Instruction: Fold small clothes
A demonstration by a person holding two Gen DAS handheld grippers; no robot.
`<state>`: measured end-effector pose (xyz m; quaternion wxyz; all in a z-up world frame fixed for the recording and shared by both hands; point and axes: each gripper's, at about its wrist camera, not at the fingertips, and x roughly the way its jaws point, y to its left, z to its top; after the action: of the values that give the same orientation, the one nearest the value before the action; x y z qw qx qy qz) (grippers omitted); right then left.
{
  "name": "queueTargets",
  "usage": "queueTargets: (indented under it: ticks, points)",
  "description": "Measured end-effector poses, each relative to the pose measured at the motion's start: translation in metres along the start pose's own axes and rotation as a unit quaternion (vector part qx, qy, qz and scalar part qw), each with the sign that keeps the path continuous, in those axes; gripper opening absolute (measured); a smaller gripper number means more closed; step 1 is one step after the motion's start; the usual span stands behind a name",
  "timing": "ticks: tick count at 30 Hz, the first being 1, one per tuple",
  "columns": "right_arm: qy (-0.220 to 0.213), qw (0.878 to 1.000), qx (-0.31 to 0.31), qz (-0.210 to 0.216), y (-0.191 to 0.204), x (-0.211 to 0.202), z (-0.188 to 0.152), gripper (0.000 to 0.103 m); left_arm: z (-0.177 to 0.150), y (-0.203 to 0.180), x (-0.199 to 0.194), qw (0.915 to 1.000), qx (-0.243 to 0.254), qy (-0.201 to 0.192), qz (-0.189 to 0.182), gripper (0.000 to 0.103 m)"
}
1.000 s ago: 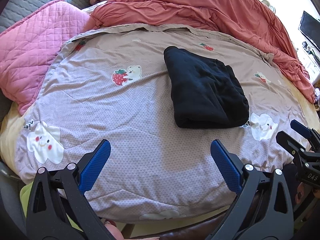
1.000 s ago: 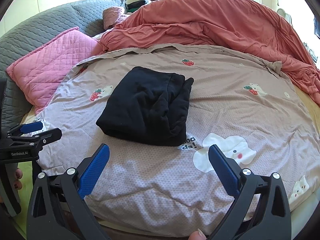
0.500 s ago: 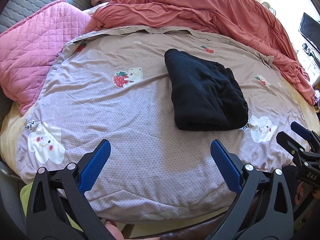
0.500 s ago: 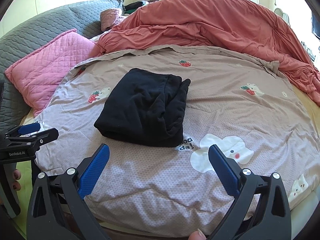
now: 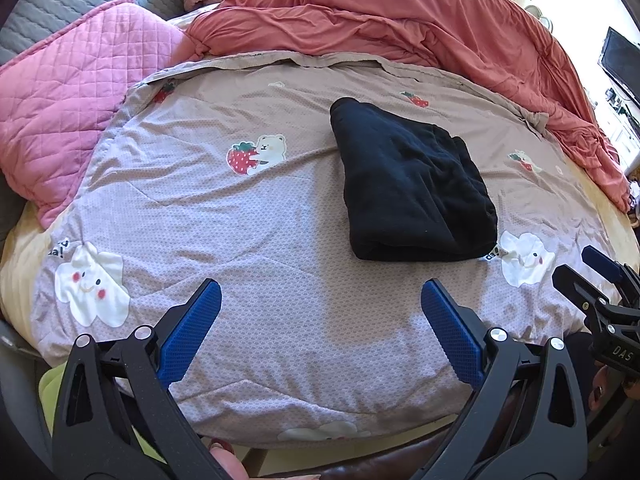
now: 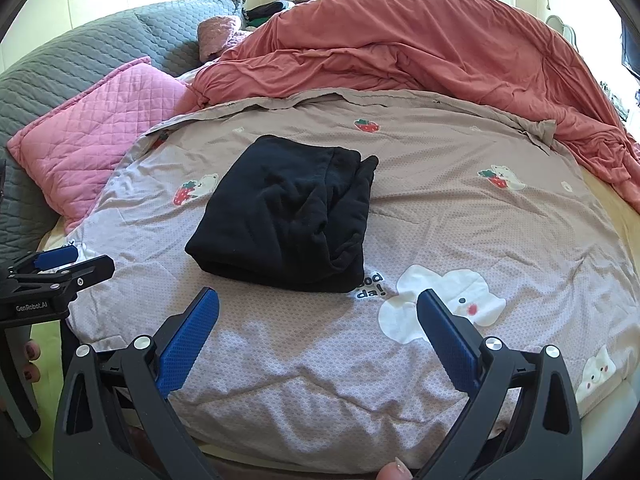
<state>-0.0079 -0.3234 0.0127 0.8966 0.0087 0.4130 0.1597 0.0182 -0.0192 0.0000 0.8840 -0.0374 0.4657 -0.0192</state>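
1. A black garment [image 5: 414, 184], of soft fleecy fabric, is seen folded into a thick, roughly rectangular bundle with rounded folded edges and a creased top.
2. The bundle is laid flat near the middle of a quilt [image 5: 248, 240], a dotted mauve cover printed with strawberries, bears and white cloud faces, spread over a bed.
3. The left tongs [image 5: 321, 334] are held wide apart above the near edge of the quilt, short of the garment; nothing is gripped between the blue, finely textured pads [image 5: 192, 332].
4. The right tongs [image 6: 318, 340] are likewise spread wide and empty, with the garment's near folded edge lying just beyond the tips.
5. A pink diamond-quilted pillow [image 6: 92, 136] is seen at the left edge of the quilt.
6. A rumpled terracotta duvet [image 6: 420, 44] is heaped along the far side, and a grey quilted headboard [image 6: 80, 52] is seen behind the pillow.
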Motion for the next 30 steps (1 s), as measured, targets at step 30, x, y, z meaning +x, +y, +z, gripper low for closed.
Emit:
queueTargets:
  ticks: [30]
  points:
    - [0.001,1.0,0.007,-0.009,0.0045,0.0007,-0.0021,0.099,-0.0036,0.0008,0.0038,1.0,-0.001,0.003,0.0,0.094]
